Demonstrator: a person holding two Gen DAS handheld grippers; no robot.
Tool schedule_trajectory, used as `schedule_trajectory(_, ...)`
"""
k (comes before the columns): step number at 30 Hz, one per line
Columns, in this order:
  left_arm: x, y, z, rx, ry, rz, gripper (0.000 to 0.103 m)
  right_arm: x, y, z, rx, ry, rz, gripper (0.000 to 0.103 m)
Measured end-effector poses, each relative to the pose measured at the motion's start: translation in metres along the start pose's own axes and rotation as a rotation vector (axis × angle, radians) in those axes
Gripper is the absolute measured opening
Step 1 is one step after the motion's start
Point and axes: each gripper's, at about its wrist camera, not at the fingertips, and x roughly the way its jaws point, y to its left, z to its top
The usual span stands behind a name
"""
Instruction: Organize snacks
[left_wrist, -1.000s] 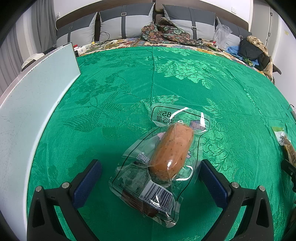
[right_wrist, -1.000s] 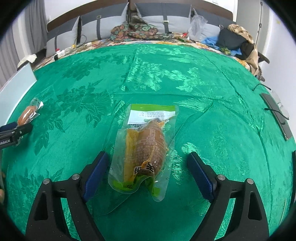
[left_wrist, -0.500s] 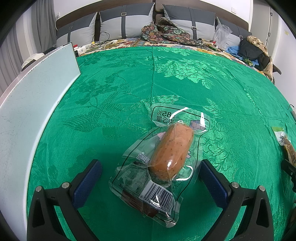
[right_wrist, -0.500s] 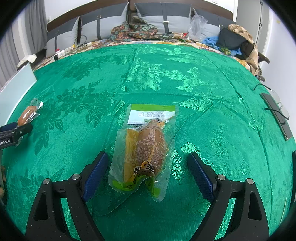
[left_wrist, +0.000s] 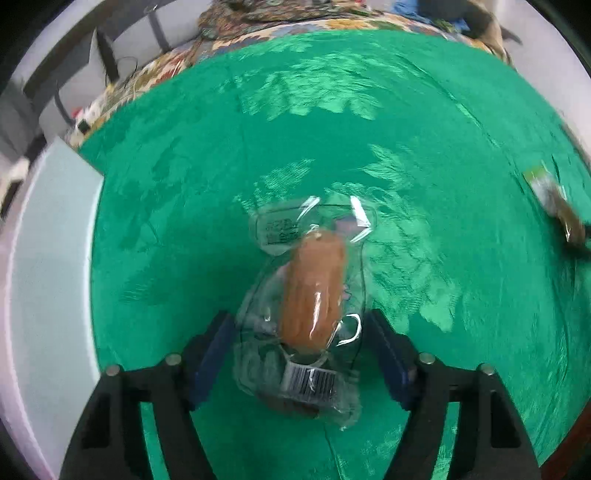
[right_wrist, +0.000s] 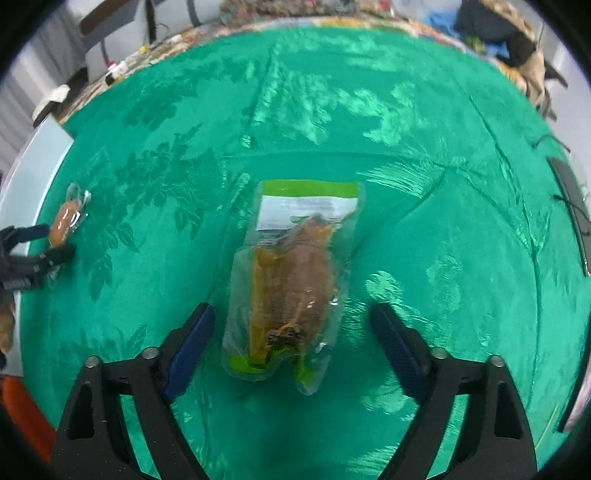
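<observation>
- Sausage pack (left_wrist: 314, 295), clear wrap with barcode end nearest, lies on the green cloth (left_wrist: 184, 221), squarely between the fingers of the left gripper (left_wrist: 301, 354).
- Left jaws are closing, blue pads right at the wrapper's edges; whether they press it yet I cannot tell.
- Over on the right gripper (right_wrist: 293, 350): the green-topped snack pouch (right_wrist: 291, 280) lies flat between its fingers.
- Right jaws closing too, pads clear of the pouch on both sides, nothing grasped.
- A pale board (left_wrist: 51, 277) edges the cloth at far left.
- Beyond the cloth's far edge, a patterned cover (left_wrist: 155, 70).
</observation>
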Motion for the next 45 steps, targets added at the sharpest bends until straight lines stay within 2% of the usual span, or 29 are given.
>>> schedule_trajectory(1,-0.004,-0.003,-0.004,0.012,-0.014,-0.003,0.061,-0.003,-0.001,0.001,-0.016,0.012,-0.021,0.052)
schedule_trajectory(2,-0.009,-0.005,-0.012,0.009,-0.02,-0.055,0.054,-0.004,-0.003,0.0,-0.02,0.027,-0.026,0.051)
schedule_trajectory(3,-0.013,-0.005,-0.019,-0.007,-0.016,-0.091,0.037,-0.005,-0.006,-0.003,-0.018,0.049,0.001,0.049)
schedule_trajectory(5,-0.028,0.003,-0.039,-0.077,-0.055,-0.141,0.037,-0.01,-0.012,-0.015,-0.035,0.067,0.017,0.049)
schedule_trajectory(8,-0.043,0.012,-0.065,-0.161,-0.087,-0.183,0.037,-0.024,-0.027,-0.036,0.038,0.058,0.102,0.049)
schedule_trajectory(10,-0.053,0.015,-0.09,-0.196,-0.119,-0.19,0.037,-0.033,-0.035,-0.05,0.101,0.043,0.158,0.049)
schedule_trajectory(13,-0.069,0.019,-0.117,-0.221,-0.167,-0.179,0.037,-0.048,-0.028,-0.061,0.127,0.017,0.224,0.049)
schedule_trajectory(16,-0.089,0.024,-0.14,-0.239,-0.243,-0.16,0.037,-0.058,-0.005,-0.065,0.078,-0.016,0.234,0.049)
schedule_trajectory(22,-0.15,0.04,-0.176,-0.321,-0.452,-0.167,0.037,-0.079,0.048,-0.066,-0.031,-0.077,0.256,0.049)
schedule_trajectory(26,-0.185,0.071,-0.196,-0.411,-0.515,-0.192,0.038,-0.095,0.088,-0.064,-0.13,-0.103,0.269,0.049)
schedule_trajectory(29,-0.2,0.108,-0.208,-0.472,-0.515,-0.196,0.04,-0.117,0.133,-0.058,-0.225,-0.135,0.316,0.049)
schedule_trajectory(32,-0.211,0.16,-0.226,-0.55,-0.513,-0.156,0.041,-0.142,0.193,-0.047,-0.313,-0.178,0.401,0.05)
schedule_trajectory(35,-0.212,0.207,-0.244,-0.591,-0.487,-0.041,0.047,-0.166,0.261,-0.035,-0.4,-0.222,0.499,0.051)
schedule_trajectory(37,-0.204,0.232,-0.257,-0.616,-0.452,0.047,0.056,-0.176,0.313,-0.029,-0.457,-0.226,0.563,0.051)
schedule_trajectory(39,-0.192,0.251,-0.272,-0.66,-0.412,0.149,0.061,-0.177,0.361,-0.025,-0.51,-0.219,0.6,0.052)
schedule_trajectory(42,-0.181,0.269,-0.297,-0.739,-0.369,0.182,0.065,-0.161,0.421,-0.026,-0.555,-0.181,0.628,0.067)
schedule_trajectory(43,-0.179,0.27,-0.304,-0.759,-0.366,0.197,0.072,-0.149,0.44,-0.03,-0.562,-0.143,0.638,0.074)
schedule_trajectory(45,-0.182,0.268,-0.321,-0.769,-0.368,0.248,0.083,-0.134,0.456,-0.037,-0.565,-0.094,0.631,0.074)
